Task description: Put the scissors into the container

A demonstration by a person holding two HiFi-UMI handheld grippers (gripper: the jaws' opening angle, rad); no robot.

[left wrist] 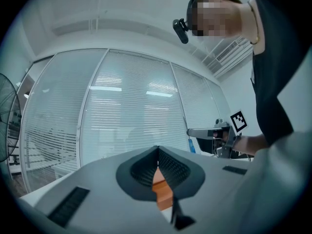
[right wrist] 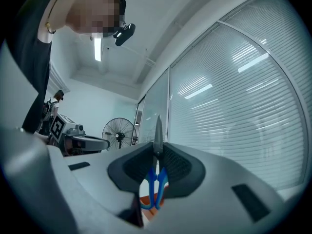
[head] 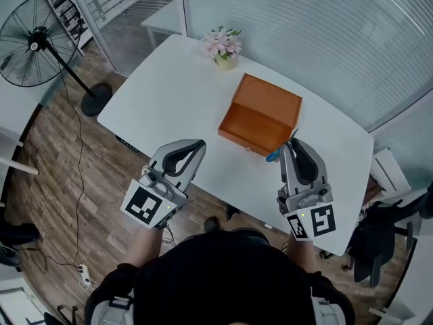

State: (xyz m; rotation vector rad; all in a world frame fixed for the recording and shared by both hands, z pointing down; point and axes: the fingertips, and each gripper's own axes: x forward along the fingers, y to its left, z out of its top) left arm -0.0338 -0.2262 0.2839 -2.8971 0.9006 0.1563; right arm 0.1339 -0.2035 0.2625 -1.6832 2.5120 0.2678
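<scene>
An orange box-shaped container (head: pixel 260 114) rests on the white table (head: pixel 176 93). My right gripper (head: pixel 293 143) hovers at the container's near right corner, shut on blue-handled scissors (right wrist: pixel 156 179); the blades stick up past the jaws and the blue handles (head: pixel 272 156) hang below. In the right gripper view the pair is pinched between the dark pads (right wrist: pixel 171 165). My left gripper (head: pixel 200 143) is shut with nothing in it, held above the table's front edge, left of the container. An orange sliver of the container (left wrist: pixel 162 191) shows below its jaws.
A small pot of pink flowers (head: pixel 222 47) stands at the table's far edge. A standing fan (head: pixel 32 40) and its cable are on the wooden floor to the left. Glass walls with blinds surround the table. A dark chair (head: pixel 379 242) is at the right.
</scene>
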